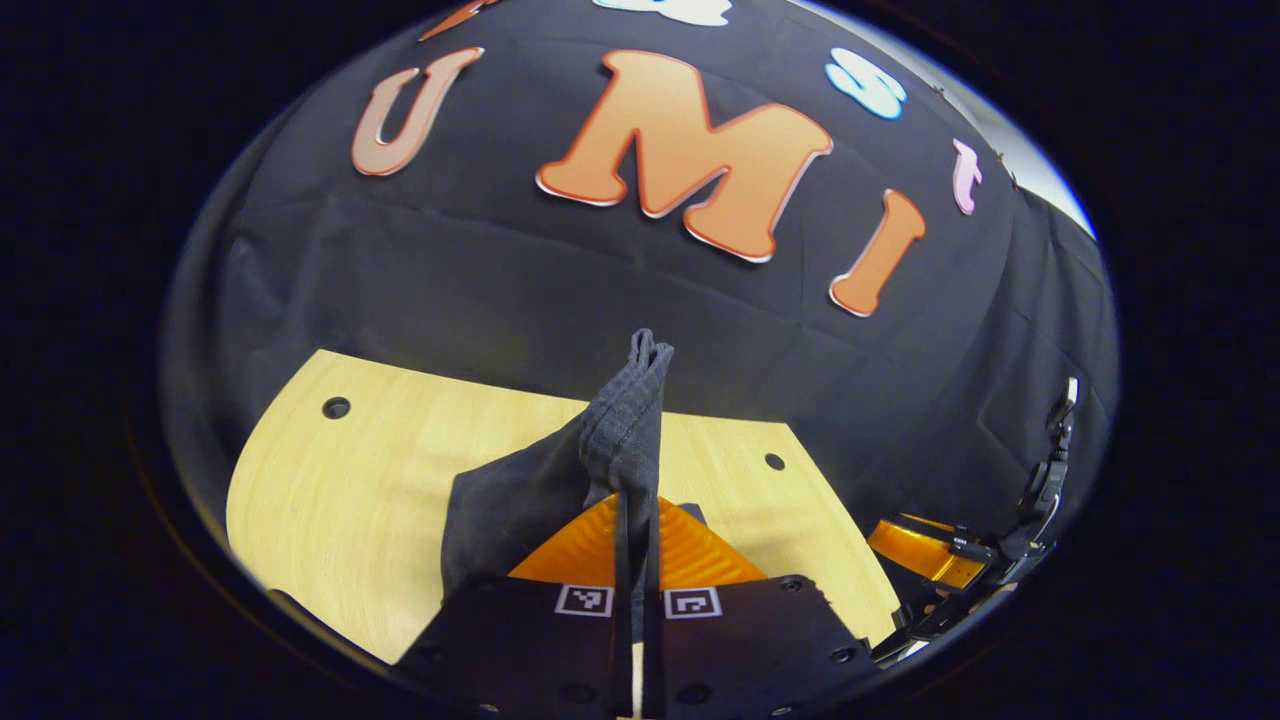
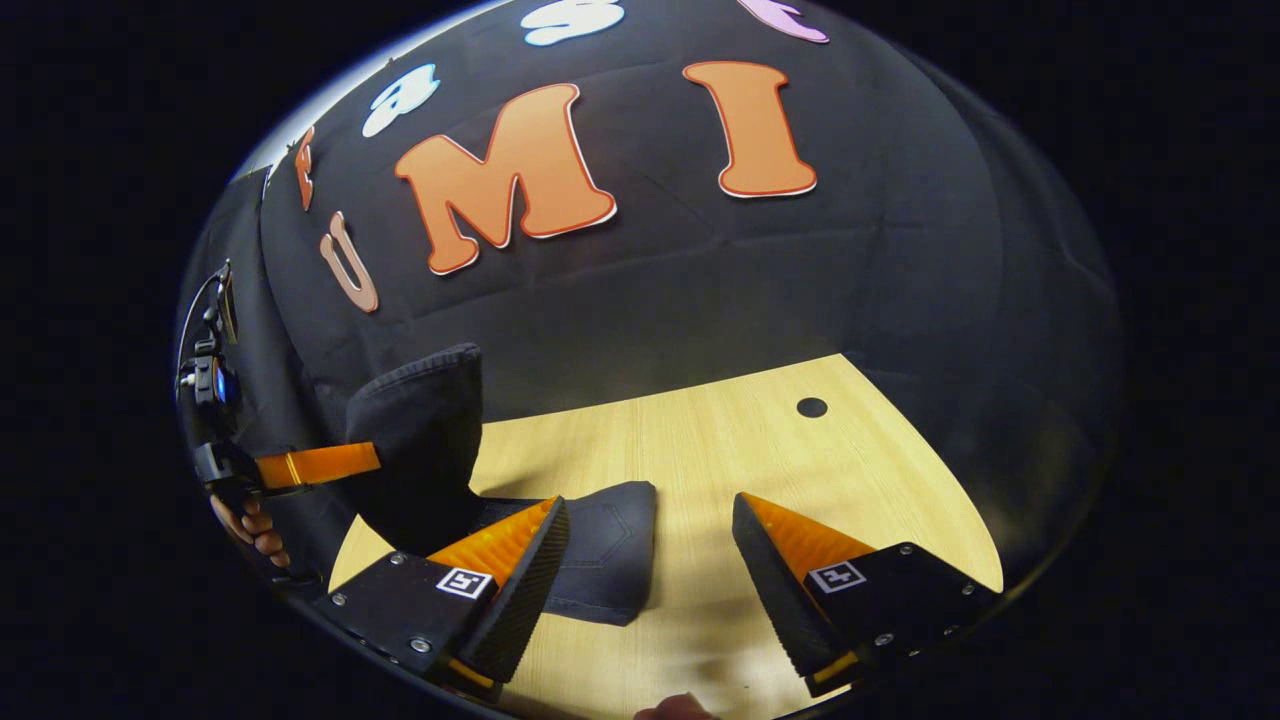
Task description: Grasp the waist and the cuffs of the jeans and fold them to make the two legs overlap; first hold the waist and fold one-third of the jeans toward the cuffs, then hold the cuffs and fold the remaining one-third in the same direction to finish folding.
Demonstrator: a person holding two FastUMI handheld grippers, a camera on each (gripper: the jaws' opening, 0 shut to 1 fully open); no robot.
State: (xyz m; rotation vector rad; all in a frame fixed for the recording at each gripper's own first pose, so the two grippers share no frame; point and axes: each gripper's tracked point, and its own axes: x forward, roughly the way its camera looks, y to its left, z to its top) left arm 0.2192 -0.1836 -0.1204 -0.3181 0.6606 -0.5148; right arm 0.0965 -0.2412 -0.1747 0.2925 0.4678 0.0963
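Dark jeans (image 1: 625, 430) rise in a pinched fold straight out of my left gripper (image 1: 635, 515), which is shut on the cloth and holds it lifted above the wooden table (image 1: 380, 470). The rest of the fabric drapes down to the left of its fingers. In the right gripper view the jeans (image 2: 600, 550) lie partly on the table (image 2: 760, 450), with one end hanging raised (image 2: 420, 420) from the left gripper (image 2: 330, 462) at the far left. My right gripper (image 2: 650, 550) stands open just above the table, its left finger over the lying denim.
The table has small round holes (image 1: 336, 407) (image 2: 811, 407) near its far edge. The black cloth wall stands close behind it. The right gripper (image 1: 925, 550) shows at the lower right of the left gripper view. A hand (image 2: 250, 530) holds the left gripper.
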